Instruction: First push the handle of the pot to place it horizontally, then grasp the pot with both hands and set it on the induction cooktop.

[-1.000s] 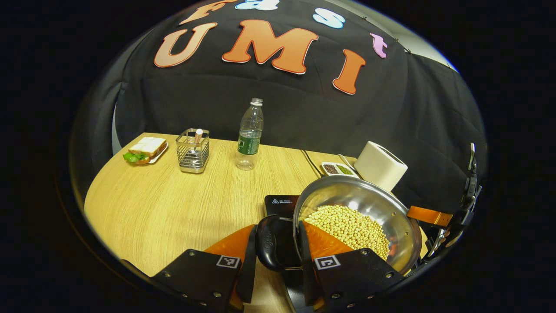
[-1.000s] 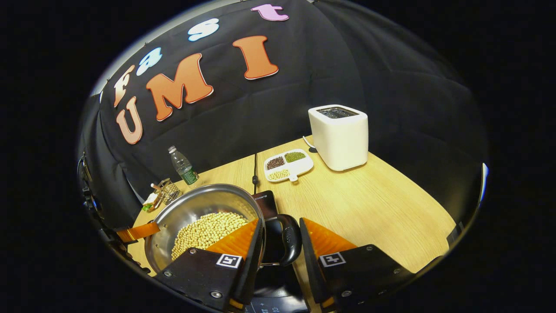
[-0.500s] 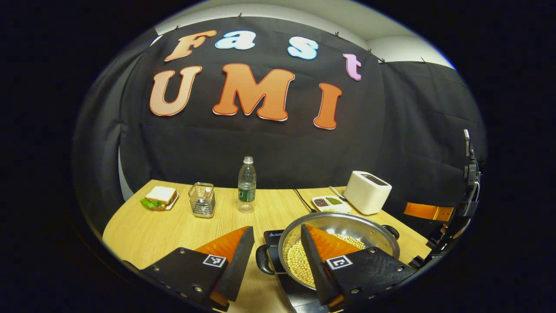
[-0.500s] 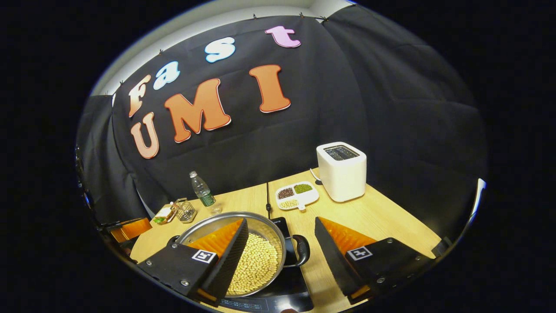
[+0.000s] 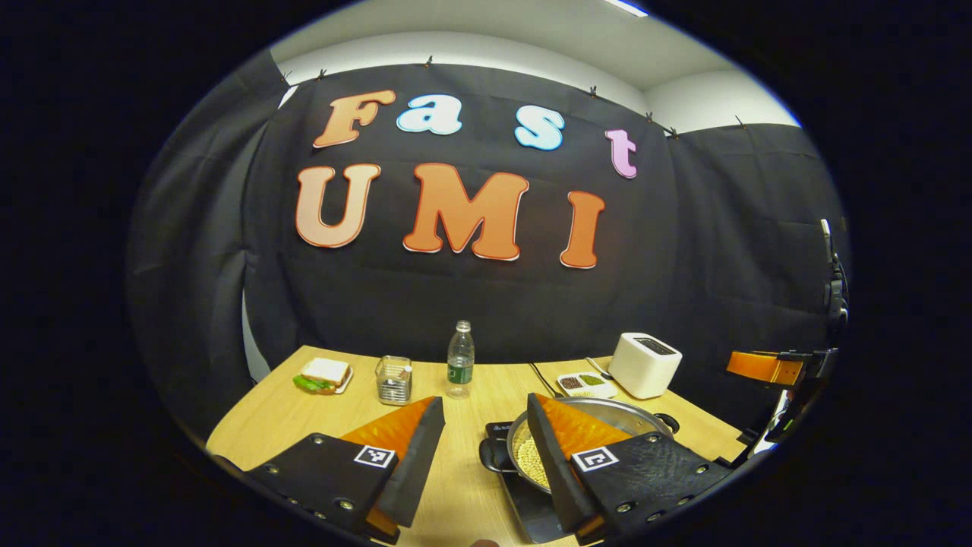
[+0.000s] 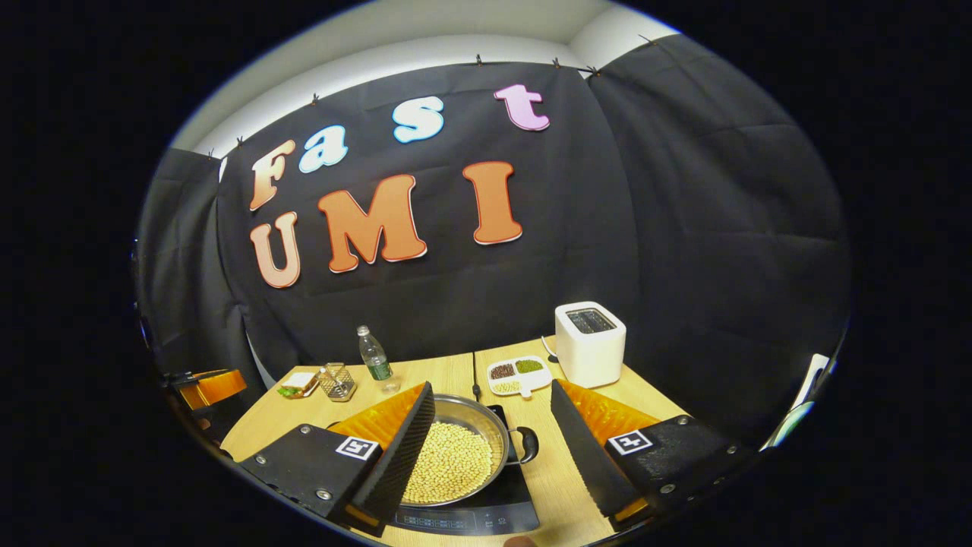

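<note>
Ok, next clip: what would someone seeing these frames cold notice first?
First the steel pot heaped with pale beans, sitting on the black induction cooktop at the near edge of the wooden table. Next, both hand-held grippers hang open above it, the left hand-held gripper and the right hand-held gripper. At the back stands a white toaster.

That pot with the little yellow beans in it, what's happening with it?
A person is working with a two-finger gripper in each hand. The pot, full of pale yellow beans, now sits on the black induction cooktop on the wooden table. Both the left gripper and the right gripper are open and raised above the pot, holding nothing. So the pot looks set down where it belongs. A white toaster and a water bottle stand farther back.
</note>
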The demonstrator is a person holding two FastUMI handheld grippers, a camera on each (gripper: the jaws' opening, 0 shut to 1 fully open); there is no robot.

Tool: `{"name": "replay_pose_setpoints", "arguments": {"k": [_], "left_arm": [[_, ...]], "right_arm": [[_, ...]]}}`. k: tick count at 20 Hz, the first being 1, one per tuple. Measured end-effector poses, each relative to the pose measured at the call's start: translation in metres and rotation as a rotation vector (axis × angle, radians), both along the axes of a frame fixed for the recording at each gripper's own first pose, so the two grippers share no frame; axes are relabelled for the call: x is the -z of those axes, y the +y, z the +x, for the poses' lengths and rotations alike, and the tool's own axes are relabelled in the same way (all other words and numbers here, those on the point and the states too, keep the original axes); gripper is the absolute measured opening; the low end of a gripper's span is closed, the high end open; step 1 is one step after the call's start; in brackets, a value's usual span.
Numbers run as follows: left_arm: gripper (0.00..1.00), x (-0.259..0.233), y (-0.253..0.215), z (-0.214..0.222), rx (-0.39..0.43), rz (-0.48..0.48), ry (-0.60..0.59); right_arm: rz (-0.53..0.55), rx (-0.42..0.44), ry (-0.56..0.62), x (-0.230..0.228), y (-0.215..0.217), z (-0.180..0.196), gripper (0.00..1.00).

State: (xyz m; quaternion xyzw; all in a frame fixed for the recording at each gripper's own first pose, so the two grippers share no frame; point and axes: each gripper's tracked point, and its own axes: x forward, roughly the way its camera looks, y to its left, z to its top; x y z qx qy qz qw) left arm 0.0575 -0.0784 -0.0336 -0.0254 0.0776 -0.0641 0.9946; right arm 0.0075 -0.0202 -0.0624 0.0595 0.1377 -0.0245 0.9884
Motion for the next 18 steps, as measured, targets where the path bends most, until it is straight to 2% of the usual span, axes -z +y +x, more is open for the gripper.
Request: {"name": "replay_pose_setpoints", "arguments": {"k": [2,4,7,11,18], "left_arm": [[0.7,-0.038,0.02,-0.008,-0.05,0.025,-0.054],[0.94,-0.075,0.041,-0.016,-0.104,0.064,-0.115],[0.92,-0.12,0.06,-0.034,-0.138,0.103,-0.182],[0.92,-0.146,0.079,-0.05,-0.194,0.12,-0.206],[0.92,-0.154,0.072,-0.06,-0.206,0.116,-0.226]], "right_arm": [[-0.035,0.005,-0.043,-0.032,0.0,-0.006,0.94],[-0.072,0.0,-0.088,-0.065,0.005,-0.013,0.94],[-0.087,-0.021,-0.141,-0.109,0.014,-0.026,0.94],[-0.113,-0.019,-0.192,-0.147,0.011,-0.031,0.94],[-0.107,-0.03,-0.19,-0.149,0.003,-0.031,0.94]]}}
